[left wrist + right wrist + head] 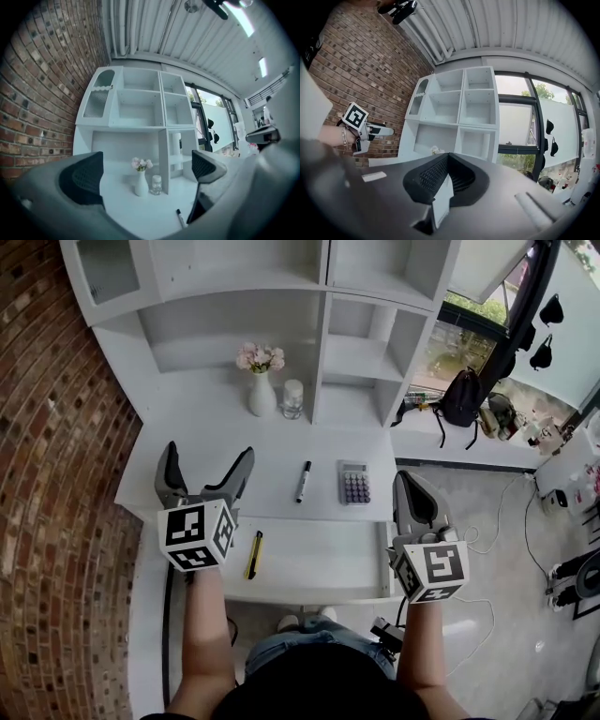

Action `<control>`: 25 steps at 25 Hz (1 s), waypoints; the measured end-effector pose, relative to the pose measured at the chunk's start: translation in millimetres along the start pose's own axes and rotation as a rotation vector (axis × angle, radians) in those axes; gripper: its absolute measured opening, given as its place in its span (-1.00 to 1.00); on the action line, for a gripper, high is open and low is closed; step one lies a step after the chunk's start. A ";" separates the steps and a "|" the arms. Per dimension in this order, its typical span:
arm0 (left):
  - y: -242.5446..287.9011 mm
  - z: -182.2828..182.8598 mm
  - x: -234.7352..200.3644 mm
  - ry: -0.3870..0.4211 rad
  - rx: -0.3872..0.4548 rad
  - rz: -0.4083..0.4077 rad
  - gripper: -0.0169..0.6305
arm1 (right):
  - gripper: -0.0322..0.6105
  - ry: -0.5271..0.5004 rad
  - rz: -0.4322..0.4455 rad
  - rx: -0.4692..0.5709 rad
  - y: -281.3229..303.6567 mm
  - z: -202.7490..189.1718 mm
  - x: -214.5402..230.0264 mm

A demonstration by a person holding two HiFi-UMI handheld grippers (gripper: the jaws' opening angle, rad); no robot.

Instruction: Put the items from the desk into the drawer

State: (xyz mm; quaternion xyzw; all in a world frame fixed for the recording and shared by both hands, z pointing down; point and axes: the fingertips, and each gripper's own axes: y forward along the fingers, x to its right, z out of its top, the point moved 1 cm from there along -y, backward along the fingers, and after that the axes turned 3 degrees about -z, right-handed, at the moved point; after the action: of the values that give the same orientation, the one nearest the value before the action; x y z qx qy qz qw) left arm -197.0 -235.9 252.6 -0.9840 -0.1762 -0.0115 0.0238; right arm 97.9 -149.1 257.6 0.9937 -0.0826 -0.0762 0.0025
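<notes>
A black marker pen and a grey calculator lie on the white desk. Below the desk's front edge the white drawer stands pulled out, with a yellow utility knife lying in its left part. My left gripper hovers open over the desk's left side, nothing between its fingers; the left gripper view has it facing the shelves, the pen low on the right. My right gripper is shut, empty, beside the drawer's right end, its jaws closed together.
A white vase of pink flowers and a glass jar stand at the back of the desk under white shelving. A brick wall runs along the left. To the right lie a window ledge, a black backpack and floor cables.
</notes>
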 end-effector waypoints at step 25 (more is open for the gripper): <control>149.6 -292.2 148.9 0.012 -0.715 -0.225 0.49 | -0.88 0.129 -0.091 -0.205 -18.9 -119.0 124.1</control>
State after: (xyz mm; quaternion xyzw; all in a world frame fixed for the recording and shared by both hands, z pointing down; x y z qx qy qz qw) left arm -9.5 -339.4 542.6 -0.9046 -0.2681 -0.0804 -0.3215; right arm 240.0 -151.8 356.2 0.9938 -0.0287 -0.0201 0.1058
